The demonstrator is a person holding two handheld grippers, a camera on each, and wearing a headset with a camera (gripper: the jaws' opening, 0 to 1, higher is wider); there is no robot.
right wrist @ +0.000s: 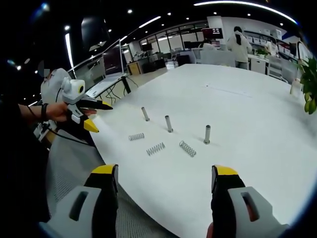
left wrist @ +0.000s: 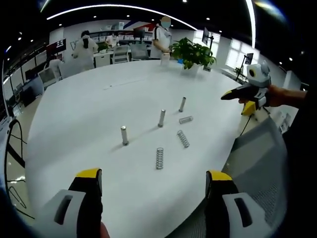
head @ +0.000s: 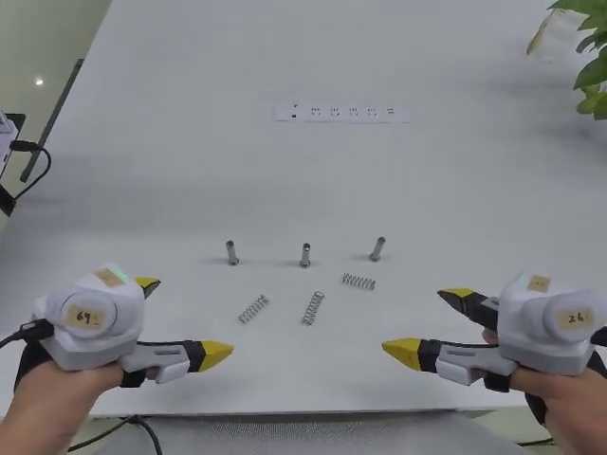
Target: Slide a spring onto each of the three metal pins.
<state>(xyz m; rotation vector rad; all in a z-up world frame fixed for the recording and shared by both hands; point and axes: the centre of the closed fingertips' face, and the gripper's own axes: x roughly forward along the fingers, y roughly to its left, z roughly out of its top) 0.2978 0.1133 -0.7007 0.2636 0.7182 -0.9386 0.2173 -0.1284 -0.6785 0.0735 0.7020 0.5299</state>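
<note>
Left tool and right tool are held open, empty, and the leftmost spring is laid slantwise nearer the left tool.

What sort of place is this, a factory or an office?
Probably an open-plan office: a big white table with a built-in power strip, a potted plant, and rows of desks with people behind.

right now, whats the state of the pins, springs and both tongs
left pin, standing, bare
middle pin, standing, bare
right pin, standing, bare
left spring, lying flat, loose
middle spring, lying flat, loose
right spring, lying flat, loose
left tongs, open, empty
right tongs, open, empty
</note>
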